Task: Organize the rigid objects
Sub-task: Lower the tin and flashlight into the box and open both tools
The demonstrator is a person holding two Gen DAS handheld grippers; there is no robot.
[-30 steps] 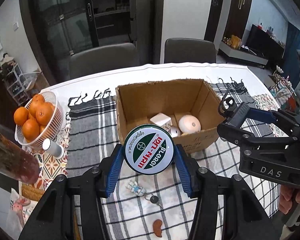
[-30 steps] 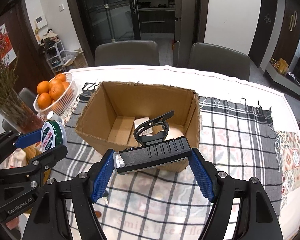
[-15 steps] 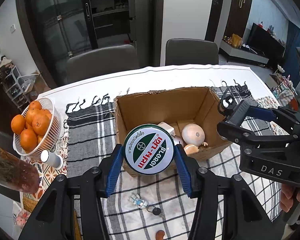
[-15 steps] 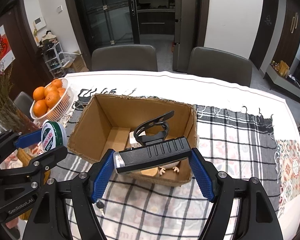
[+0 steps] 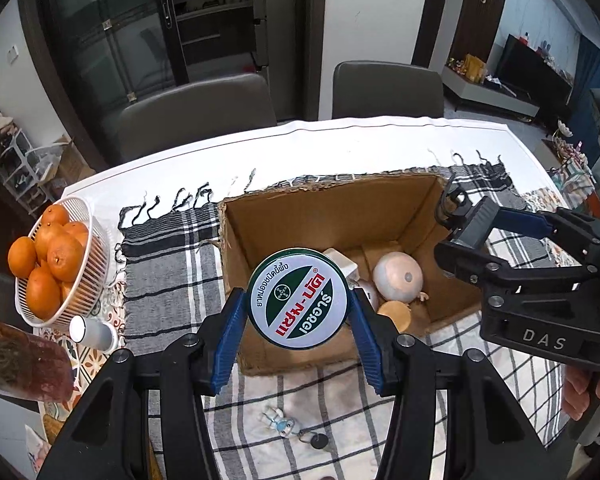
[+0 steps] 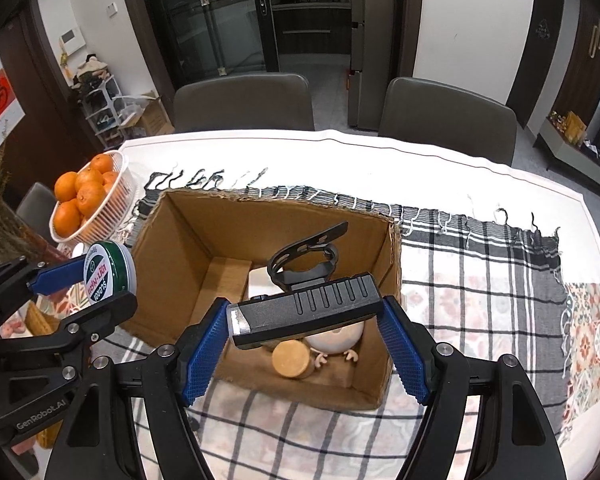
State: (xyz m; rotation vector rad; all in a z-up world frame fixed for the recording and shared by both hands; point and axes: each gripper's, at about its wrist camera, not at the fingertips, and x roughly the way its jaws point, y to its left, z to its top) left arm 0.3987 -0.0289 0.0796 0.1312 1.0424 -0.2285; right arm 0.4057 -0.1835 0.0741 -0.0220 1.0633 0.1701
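My left gripper (image 5: 298, 306) is shut on a round green-and-white tin (image 5: 298, 298), held above the near left wall of the open cardboard box (image 5: 260, 236). The tin also shows in the right wrist view (image 6: 108, 274). My right gripper (image 6: 304, 320) is shut on a black bike light with a strap mount (image 6: 306, 308), held over the box (image 6: 176, 256). Inside the box lie a white round toy (image 5: 398, 280), a white block (image 5: 342, 262) and a cork-topped jar (image 6: 290, 360).
A white basket of oranges (image 5: 86, 236) stands at the left, with a small white bottle (image 5: 94, 332) and a vase of dried flowers (image 5: 24, 364) near it. A small figure keychain (image 5: 284, 430) lies on the checked cloth (image 5: 172, 264) in front of the box. Two chairs stand behind the table.
Both grippers have risen and moved forward over the box with their objects held. More of the box's inside shows now, including the cork-topped jar.
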